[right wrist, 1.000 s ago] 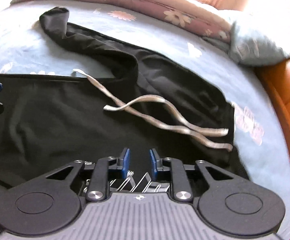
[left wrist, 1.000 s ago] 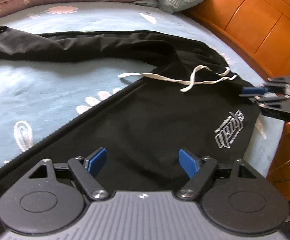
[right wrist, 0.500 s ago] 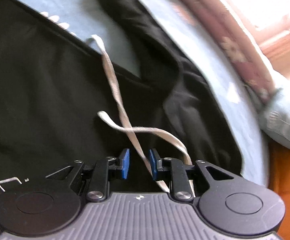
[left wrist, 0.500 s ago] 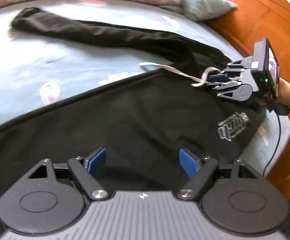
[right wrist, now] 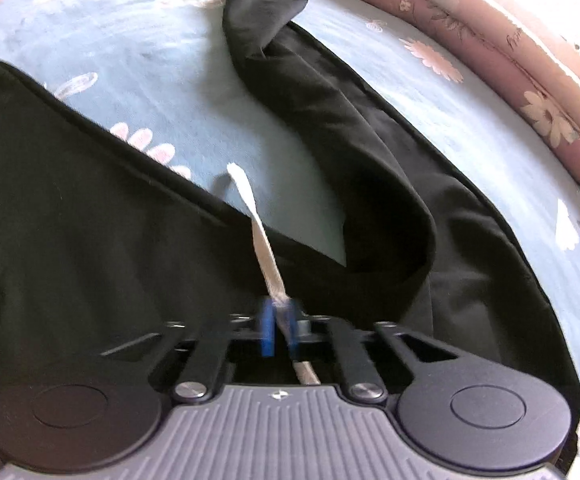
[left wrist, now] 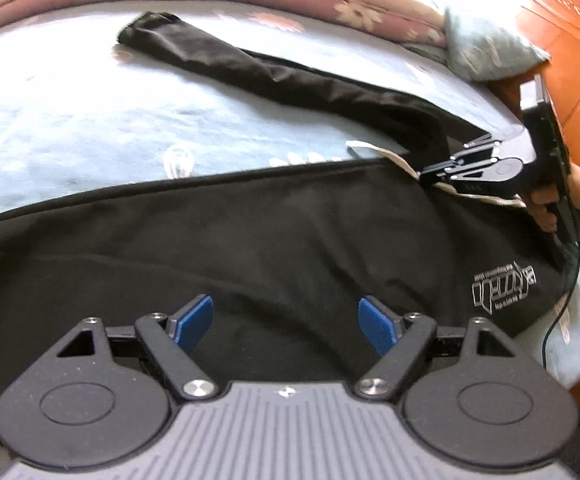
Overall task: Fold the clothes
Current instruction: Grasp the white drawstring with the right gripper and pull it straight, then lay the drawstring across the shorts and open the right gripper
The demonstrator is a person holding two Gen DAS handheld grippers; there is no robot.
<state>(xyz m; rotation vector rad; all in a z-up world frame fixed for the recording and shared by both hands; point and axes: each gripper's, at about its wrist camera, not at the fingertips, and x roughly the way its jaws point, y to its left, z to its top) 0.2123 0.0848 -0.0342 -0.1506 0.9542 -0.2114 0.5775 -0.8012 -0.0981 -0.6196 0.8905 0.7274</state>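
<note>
Black trousers [left wrist: 290,240] on bed [left wrist: 69,120], right gripper [right wrist: 279,326] jaws clenched on drawstring [right wrist: 263,252], left gripper [left wrist: 285,320] jaws released.

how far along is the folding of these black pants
Barely started. Done: nothing folded; the black pants lie spread on the bed, one leg splayed away from the other. In hand: the right gripper has just closed on the white drawstring; the left gripper is open above the fabric. Left: every fold.
</note>
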